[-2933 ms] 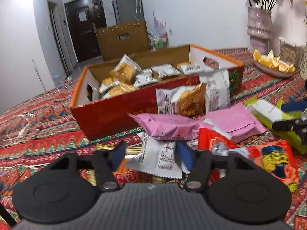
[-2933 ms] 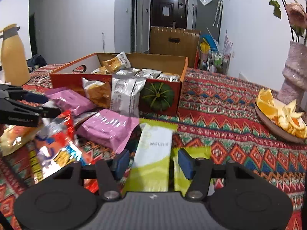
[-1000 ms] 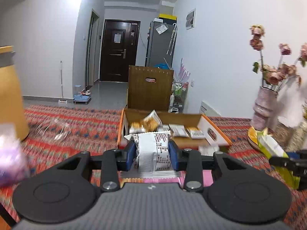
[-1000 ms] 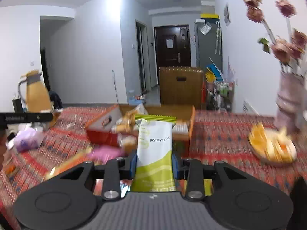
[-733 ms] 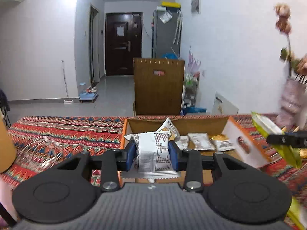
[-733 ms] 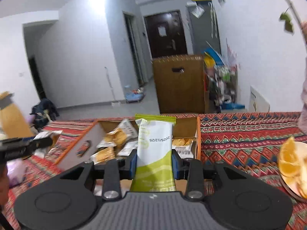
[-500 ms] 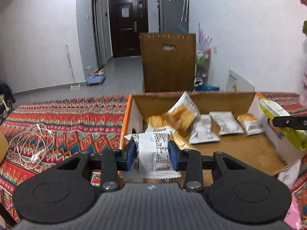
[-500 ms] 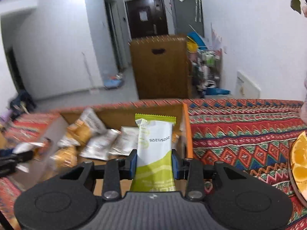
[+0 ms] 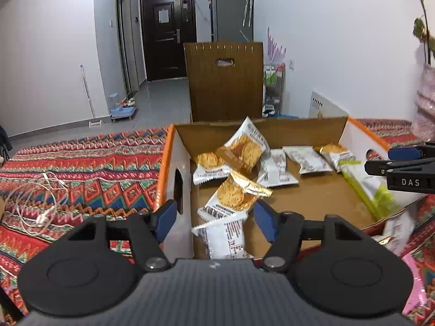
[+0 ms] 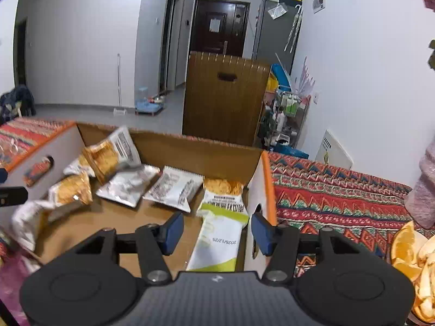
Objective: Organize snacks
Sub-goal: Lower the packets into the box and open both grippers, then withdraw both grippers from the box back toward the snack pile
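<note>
The left gripper (image 9: 214,216) has just been opening its fingers; they stand released, clear of the white snack packet (image 9: 225,237) lying between them at the near left corner of the cardboard box (image 9: 179,163). The right gripper (image 10: 216,229) has likewise just been opening, its fingers apart from the green-and-white packet (image 10: 217,244) resting inside the box against its right wall. Other snack packets (image 10: 171,187) lie in the box, which sits on the patterned surface (image 9: 81,168).
</note>
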